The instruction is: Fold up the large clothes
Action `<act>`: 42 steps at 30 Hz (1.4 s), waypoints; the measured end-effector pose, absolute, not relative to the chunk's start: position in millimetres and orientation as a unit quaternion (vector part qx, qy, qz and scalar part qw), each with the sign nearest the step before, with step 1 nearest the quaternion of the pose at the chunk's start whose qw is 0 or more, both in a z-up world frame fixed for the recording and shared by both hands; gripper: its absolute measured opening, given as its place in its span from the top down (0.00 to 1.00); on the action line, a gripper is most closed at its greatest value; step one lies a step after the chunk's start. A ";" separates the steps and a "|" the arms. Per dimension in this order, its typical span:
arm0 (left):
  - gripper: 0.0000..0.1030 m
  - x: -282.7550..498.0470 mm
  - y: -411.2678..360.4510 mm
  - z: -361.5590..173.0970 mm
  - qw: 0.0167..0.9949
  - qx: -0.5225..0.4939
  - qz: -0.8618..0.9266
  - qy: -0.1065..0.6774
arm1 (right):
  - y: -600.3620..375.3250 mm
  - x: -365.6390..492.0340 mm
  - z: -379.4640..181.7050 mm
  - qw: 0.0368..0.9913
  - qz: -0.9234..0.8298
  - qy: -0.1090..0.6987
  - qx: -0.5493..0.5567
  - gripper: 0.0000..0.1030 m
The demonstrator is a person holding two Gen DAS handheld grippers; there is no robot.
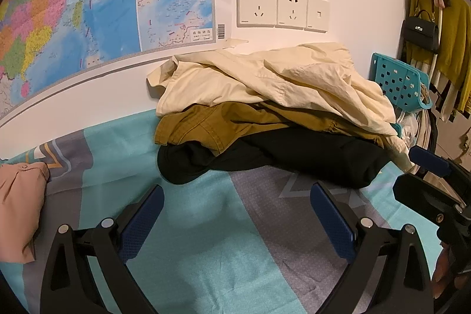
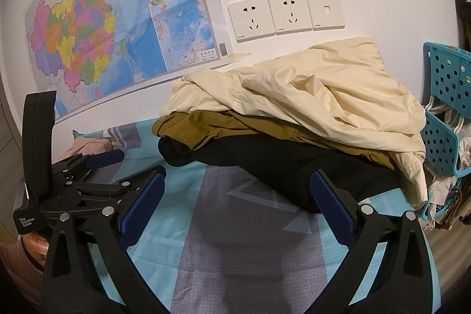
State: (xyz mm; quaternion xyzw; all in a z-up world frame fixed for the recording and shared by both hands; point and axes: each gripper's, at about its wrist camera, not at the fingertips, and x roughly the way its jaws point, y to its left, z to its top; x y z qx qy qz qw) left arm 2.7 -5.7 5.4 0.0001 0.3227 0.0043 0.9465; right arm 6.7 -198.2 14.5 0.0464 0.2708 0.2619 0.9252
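Note:
A pile of clothes lies against the wall on the teal and grey sheet [image 1: 206,255]: a cream garment [image 1: 265,78] on top, a mustard-brown one [image 1: 206,125] under it, a black one [image 1: 294,155] at the bottom. The pile also shows in the right wrist view, with the cream garment [image 2: 323,90], the brown one [image 2: 206,122] and the black one [image 2: 279,164]. A pink garment [image 1: 17,208] lies at the left. My left gripper [image 1: 235,196] is open and empty, just short of the black garment. My right gripper [image 2: 235,190] is open and empty, near the black garment's edge.
A wall map [image 1: 88,5] and wall sockets [image 1: 282,8] are behind the pile. A teal perforated basket [image 1: 403,81] stands at the right. Hanging clothes and a black handbag [image 1: 421,31] are at the far right. The left gripper [image 2: 97,167] shows in the right wrist view.

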 end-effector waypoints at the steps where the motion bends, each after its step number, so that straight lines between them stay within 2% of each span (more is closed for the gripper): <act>1: 0.07 2.6 -5.9 5.1 0.947 0.001 0.005 0.322 | -198.0 7.0 14.6 0.925 0.262 0.271 0.047 0.05; 42: 0.07 2.0 -7.2 5.3 0.947 0.000 0.006 0.321 | -197.3 4.1 14.7 0.924 0.265 0.270 0.048 0.05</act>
